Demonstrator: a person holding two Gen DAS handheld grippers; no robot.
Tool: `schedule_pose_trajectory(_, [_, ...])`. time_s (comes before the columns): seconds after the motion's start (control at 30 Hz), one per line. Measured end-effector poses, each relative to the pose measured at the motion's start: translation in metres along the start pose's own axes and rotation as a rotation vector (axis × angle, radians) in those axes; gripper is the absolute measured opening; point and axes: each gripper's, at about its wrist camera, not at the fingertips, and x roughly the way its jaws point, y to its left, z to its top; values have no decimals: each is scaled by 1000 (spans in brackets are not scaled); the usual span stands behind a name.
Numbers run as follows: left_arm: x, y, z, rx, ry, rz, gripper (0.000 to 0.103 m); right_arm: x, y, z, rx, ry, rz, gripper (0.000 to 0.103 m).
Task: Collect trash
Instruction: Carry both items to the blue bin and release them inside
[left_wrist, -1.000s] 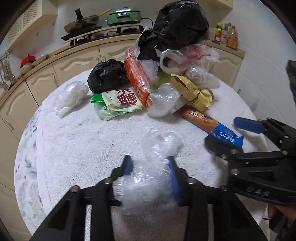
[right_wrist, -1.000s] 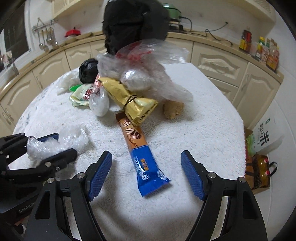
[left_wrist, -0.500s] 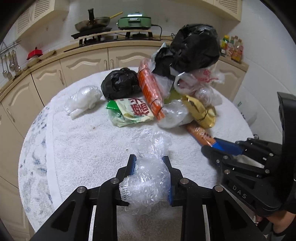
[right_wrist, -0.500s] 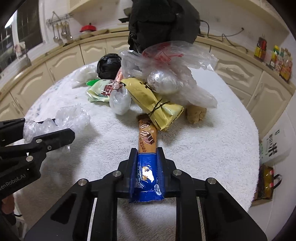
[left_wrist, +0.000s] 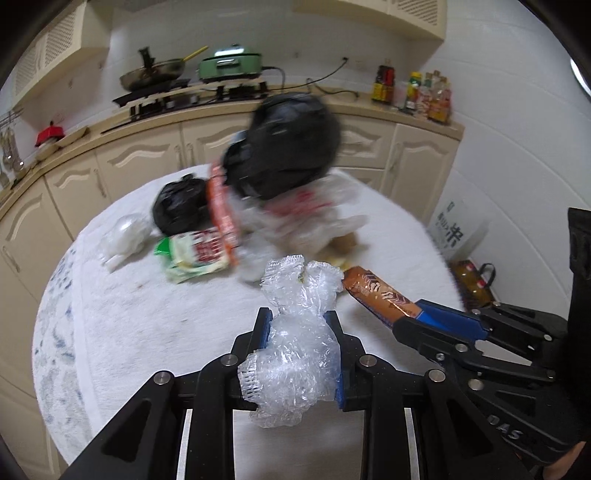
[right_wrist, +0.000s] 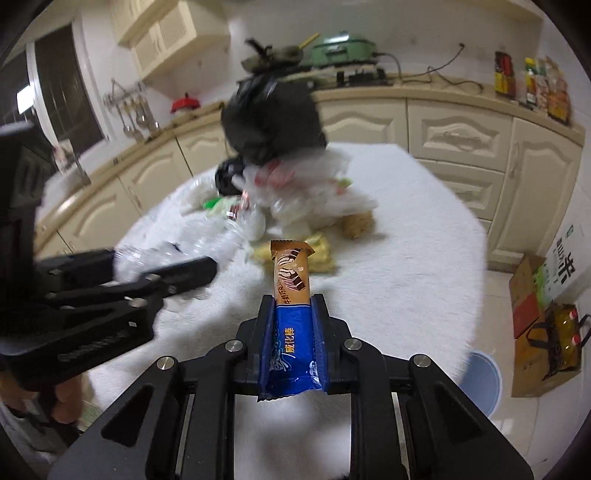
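Crinkled clear plastic wad (left_wrist: 295, 354) is pinched between your left fingers (left_wrist: 263, 328), nearly closed, wad bulging out above and below, held off the white tabletop (left_wrist: 147, 325). Your right gripper (right_wrist: 293, 321) has its fingers (right_wrist: 266, 325) clamped tight on the wafer bar (right_wrist: 291, 306): blue end in the pads, brown end sticking forward, clear of the tabletop. In the left view that bar's tip sits just beside the wad. Trash pile (left_wrist: 280, 206) sits mid-tabletop, well beyond both grippers: big black bag (left_wrist: 288, 151) on top, small black bag (left_wrist: 181, 206) and green packet (left_wrist: 192, 254) to its left. Pile is blurred.
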Motion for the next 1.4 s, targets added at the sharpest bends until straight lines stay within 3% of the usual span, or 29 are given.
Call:
schedule_pose_trajectory(0.2, [6,-53,15,67,3,-46,24,-44,-34,-4,48,-81,-41,19])
schedule_pose_trajectory(0.47, [59,-158,53,176,60,-180,24,-89,-132,-28,202,-137,-189,19])
schedule_pose_trajectory(0.7, [147,-253,79,295,154,-213,24,-101,-224,-49,340,-131,-303,19])
schedule_pose_trajectory(0.97, [260,-316,106,331,282,-202,28,-73,-302,-74,456,-57,-340,19])
schedule_pose_trajectory(1.07, [296,-330,114,329,309,-186,33,-61,-320,-83,486,-30,-337,19])
schedule_pose_trajectory(1.13, [313,-335,117,323,331,-183,42,-52,-329,-87,496,-12,-334,19])
schedule_pose_trajectory(1.2, [324,-336,117,315,337,-167,63,-44,-334,-92,505,3,-329,19])
schedule_pose_trajectory(1.4, [342,-350,115,352,294,-72,70,-20,-343,-103,527,44,-310,19])
